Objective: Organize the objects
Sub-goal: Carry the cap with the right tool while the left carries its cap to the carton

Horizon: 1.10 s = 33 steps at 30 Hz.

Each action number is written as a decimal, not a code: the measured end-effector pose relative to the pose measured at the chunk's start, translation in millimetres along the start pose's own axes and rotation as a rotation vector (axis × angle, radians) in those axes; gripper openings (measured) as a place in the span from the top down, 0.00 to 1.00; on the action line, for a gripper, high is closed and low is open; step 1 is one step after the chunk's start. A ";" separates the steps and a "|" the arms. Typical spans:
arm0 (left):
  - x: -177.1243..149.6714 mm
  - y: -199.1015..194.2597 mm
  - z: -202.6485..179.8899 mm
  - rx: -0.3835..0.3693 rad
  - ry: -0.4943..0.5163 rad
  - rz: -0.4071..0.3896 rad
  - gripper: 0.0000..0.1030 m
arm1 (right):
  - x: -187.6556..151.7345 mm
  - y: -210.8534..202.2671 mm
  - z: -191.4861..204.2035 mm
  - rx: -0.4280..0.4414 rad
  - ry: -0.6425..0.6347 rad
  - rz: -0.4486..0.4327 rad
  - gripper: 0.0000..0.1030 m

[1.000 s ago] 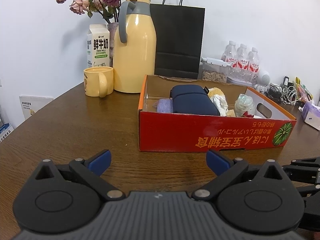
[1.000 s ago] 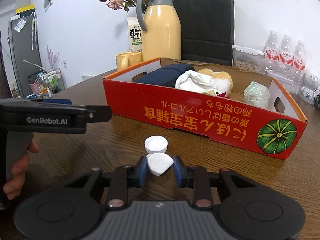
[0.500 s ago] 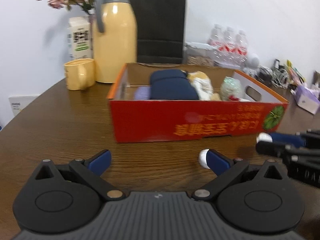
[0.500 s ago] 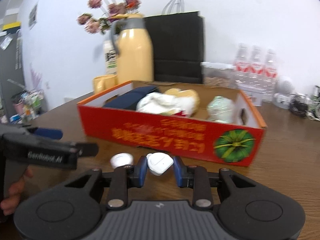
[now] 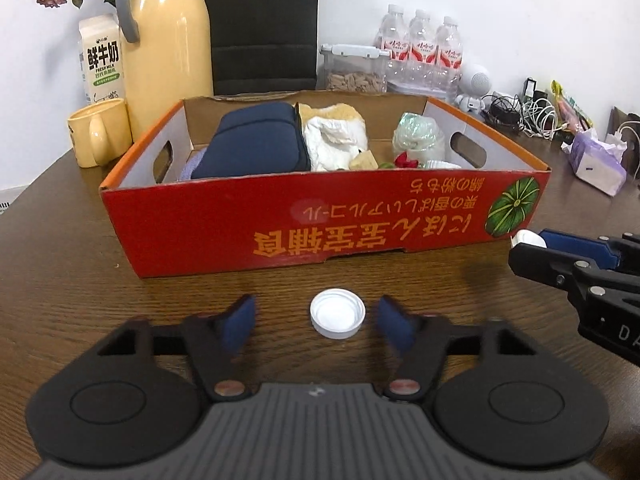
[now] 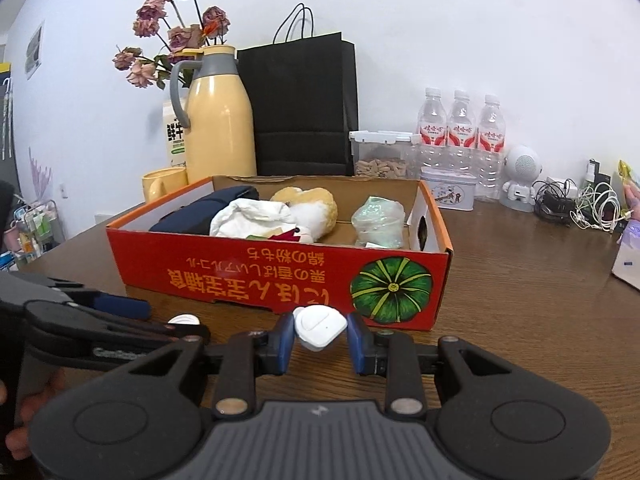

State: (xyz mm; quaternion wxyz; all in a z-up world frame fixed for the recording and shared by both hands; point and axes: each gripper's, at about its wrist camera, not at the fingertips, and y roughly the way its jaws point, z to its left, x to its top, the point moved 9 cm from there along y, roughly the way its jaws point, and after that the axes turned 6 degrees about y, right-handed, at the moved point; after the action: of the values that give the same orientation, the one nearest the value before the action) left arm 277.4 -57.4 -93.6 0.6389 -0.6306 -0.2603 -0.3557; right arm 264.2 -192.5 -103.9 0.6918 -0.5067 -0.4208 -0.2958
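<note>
White round plastic cap (image 5: 337, 313) lies untouched between my closing left gripper's (image 5: 316, 322) blue pads; my right gripper (image 6: 320, 338) clamps a white rounded plastic piece (image 6: 320, 326).

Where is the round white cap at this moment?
In the left wrist view, the round white cap lies on the wooden table, in front of the red box, between the closing fingers of the left gripper, not yet touched.

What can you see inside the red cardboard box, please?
Inside the red cardboard box: a navy pouch, white crumpled cloth, a tan plush and a greenish wrapped bundle. Whatever lies beneath them is hidden.
</note>
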 end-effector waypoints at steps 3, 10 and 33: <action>1.3 -2.1 -4.5 -0.031 0.004 -0.012 0.72 | -0.3 -0.9 1.0 0.001 -0.002 0.000 0.74; 3.4 -5.5 -9.6 -0.041 0.003 -0.028 0.72 | -2.6 -0.1 4.7 0.004 -0.018 0.008 0.74; 101.4 -56.0 -7.5 -0.039 -0.012 -0.308 0.72 | 60.8 -8.6 8.7 0.009 -0.046 -0.119 0.74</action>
State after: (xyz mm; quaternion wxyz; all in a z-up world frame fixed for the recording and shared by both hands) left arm 294.6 -74.9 19.8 0.5628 -0.5976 -0.3508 -0.4506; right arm 283.2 -185.9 -45.2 0.6653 -0.4845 -0.4673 -0.3228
